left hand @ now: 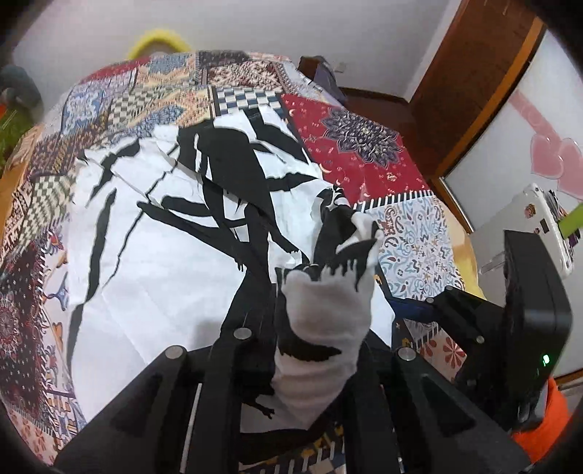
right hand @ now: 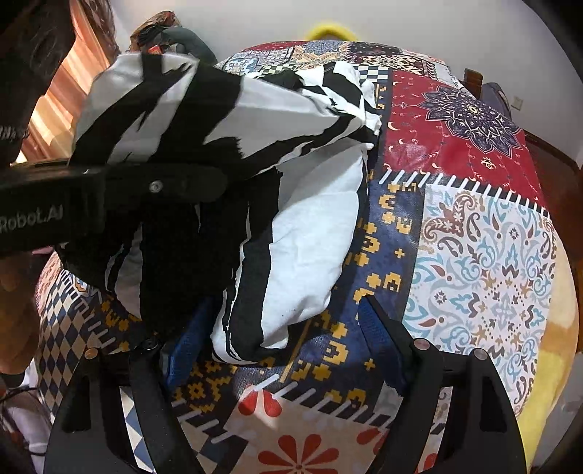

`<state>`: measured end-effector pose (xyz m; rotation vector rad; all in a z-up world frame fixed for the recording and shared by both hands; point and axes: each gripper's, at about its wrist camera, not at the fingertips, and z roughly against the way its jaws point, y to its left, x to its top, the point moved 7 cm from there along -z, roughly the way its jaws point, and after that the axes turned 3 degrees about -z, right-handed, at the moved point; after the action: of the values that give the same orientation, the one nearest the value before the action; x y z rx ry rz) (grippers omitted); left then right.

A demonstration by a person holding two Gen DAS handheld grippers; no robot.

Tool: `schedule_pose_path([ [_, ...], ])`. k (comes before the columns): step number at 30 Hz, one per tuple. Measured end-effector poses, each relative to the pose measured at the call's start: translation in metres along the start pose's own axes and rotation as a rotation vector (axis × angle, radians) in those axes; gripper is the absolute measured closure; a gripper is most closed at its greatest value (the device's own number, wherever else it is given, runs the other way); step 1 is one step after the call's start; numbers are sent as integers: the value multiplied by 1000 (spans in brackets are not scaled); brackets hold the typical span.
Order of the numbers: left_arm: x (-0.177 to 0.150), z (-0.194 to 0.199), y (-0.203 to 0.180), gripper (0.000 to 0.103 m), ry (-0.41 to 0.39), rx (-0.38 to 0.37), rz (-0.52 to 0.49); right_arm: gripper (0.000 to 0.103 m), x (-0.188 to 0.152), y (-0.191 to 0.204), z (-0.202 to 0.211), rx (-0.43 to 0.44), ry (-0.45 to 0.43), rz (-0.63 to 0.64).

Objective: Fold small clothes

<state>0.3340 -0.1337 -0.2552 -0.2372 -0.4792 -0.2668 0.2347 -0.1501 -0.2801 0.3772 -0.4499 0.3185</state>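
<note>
While the black-and-white garment (left hand: 175, 233) lay mostly spread over the patchwork-patterned tablecloth (left hand: 368, 160), the left gripper (left hand: 320, 277) had its jaws pinched together on a bunched corner of that cloth, the fabric rising in a white, black-streaked fold between the black fingers and draping back toward the camera. In the right wrist view the same garment (right hand: 313, 233) hung lifted from the left gripper (right hand: 204, 186), which crossed the picture from the left edge, and its lower white lobe sagged down onto the blue and gold patch of the tablecloth (right hand: 484, 255). The right gripper (right hand: 291, 324) stood with its jaws wide apart, blue pads (right hand: 379, 339) facing inward, the drooping end of the garment resting between them without either pad pressing on it. A white wall (left hand: 255, 25) rose behind the table, and a brown wooden door frame (left hand: 484, 73) stood to the right.
</note>
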Motion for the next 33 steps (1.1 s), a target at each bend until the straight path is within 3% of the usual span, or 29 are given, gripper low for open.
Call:
schedule_pose_path([
  [5, 4, 31, -7, 91, -79, 19, -51, 25, -2, 1, 0, 3, -5, -23],
  [7, 2, 43, -12, 68, -77, 4, -69, 25, -1, 2, 1, 0, -5, -22],
  [8, 2, 49, -14, 47, -81, -17, -65, 25, -1, 2, 3, -1, -4, -22],
  [9, 2, 55, -15, 36, -102, -29, -59, 25, -1, 3, 5, -3, -4, -21],
  [13, 6, 81, -12, 31, -155, 15, -56, 24, -6, 8, 21, -20, -21, -17],
  [18, 5, 97, 25, 22, -191, 116, 0, 24, -5, 7, 48, -33, -70, -21],
  [21, -7, 93, 62, 22, -156, 196, 55, 24, -3, 6, 66, -46, -109, -23],
  [27, -46, 71, 124, 22, -57, 253, 172, 24, 19, 1, 81, 12, -176, -64],
  [33, -78, 47, 145, 22, 13, 243, 228, 25, 17, 16, 54, 76, -122, -89],
])
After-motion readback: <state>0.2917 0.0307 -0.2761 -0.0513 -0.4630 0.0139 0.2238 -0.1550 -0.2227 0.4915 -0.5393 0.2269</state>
